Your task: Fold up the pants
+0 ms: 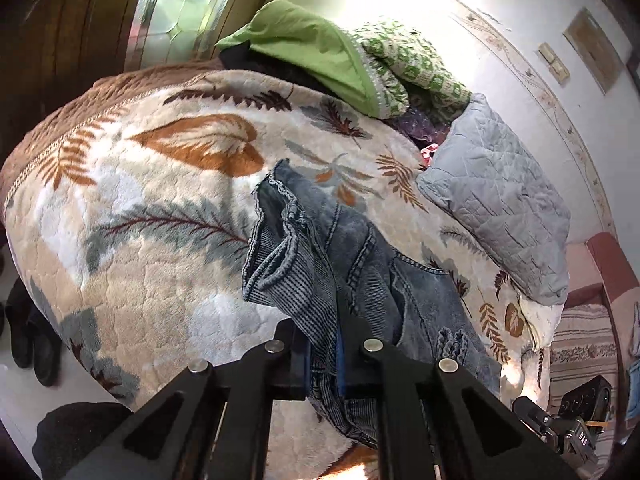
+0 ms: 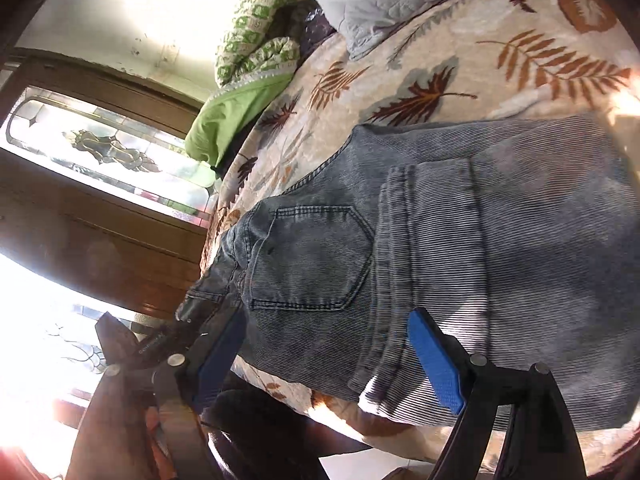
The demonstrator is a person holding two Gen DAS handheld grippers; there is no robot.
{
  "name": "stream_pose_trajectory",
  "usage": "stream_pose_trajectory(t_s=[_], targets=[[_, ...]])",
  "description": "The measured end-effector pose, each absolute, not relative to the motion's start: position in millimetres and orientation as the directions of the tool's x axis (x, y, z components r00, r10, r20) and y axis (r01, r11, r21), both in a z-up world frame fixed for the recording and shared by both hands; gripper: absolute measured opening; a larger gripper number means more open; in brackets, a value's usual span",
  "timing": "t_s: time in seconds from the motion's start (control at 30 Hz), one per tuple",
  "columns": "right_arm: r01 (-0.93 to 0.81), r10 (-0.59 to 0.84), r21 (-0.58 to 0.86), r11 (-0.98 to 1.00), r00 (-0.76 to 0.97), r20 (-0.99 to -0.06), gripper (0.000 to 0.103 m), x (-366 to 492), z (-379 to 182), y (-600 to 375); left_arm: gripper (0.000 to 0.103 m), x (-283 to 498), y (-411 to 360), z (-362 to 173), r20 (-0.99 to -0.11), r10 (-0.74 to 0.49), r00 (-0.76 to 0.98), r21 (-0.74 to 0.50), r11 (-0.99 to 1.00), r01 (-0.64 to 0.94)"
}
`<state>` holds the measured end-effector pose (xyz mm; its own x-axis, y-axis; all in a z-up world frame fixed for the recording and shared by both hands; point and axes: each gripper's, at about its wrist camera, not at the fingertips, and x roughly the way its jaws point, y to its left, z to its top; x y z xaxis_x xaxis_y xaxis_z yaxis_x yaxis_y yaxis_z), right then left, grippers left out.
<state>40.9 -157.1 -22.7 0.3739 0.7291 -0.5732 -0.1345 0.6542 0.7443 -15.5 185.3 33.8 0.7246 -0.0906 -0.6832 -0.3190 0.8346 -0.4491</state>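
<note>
Leaf-print blanket (image 1: 160, 248) covered the bed | left gripper (image 1: 324, 364) fingers pinched a bunched fold of the pants (image 1: 360, 264), lifting it | right gripper (image 2: 332, 360) fingers spread wide over the pants' back pocket (image 2: 312, 256), gripping nothing

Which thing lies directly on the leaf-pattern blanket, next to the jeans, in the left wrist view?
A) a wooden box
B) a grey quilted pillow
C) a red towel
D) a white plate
B: the grey quilted pillow rests on the leaf-pattern blanket, to the right of the jeans.
</note>
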Motion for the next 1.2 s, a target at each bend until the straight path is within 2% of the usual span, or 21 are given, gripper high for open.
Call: stream_pose_trajectory(t_s=[0.17, 0.27, 0.53, 0.77, 0.93, 1.2], targets=[[-0.1, 0.675, 0.741, 0.664, 0.506, -0.537, 0.085, 16.7, -18.6, -221.6, 0.008, -6.0, 123.9, 78.5, -0.633, -0.053, 0.772, -0.312, 0.931, -0.191], [-0.061, 0.695, 0.784, 0.618, 0.509, -0.508, 0.085, 14.5, -30.4, -247.3, 0.008, -3.8, 83.4, 95.9, -0.609, -0.057, 0.791, -0.244, 0.962, -0.119], [-0.005, 0.712, 0.848, 0.531, 0.546, -0.442, 0.085, 7.6, -54.5, -290.9, 0.007, -6.9, -24.9, 100.8, -0.602, -0.105, 0.792, -0.084, 0.994, 0.067], [0.018, 0.694, 0.871, 0.491, 0.596, -0.404, 0.085, -7.7, -61.2, -330.2, 0.006, -10.6, -107.3, 61.6, -0.667, -0.175, 0.724, -0.029, 0.977, 0.209], [0.06, 0.69, 0.885, 0.461, 0.603, -0.4, 0.086, -14.0, -75.5, -349.5, 0.006, -7.0, -147.5, 18.7, -0.746, -0.166, 0.644, 0.021, 0.962, 0.273], [0.08, 0.693, 0.905, 0.418, 0.615, -0.375, 0.085, -17.8, -85.0, -362.6, 0.006, -11.3, -145.6, 55.3, -0.702, -0.193, 0.686, -0.005, 0.964, 0.266]])
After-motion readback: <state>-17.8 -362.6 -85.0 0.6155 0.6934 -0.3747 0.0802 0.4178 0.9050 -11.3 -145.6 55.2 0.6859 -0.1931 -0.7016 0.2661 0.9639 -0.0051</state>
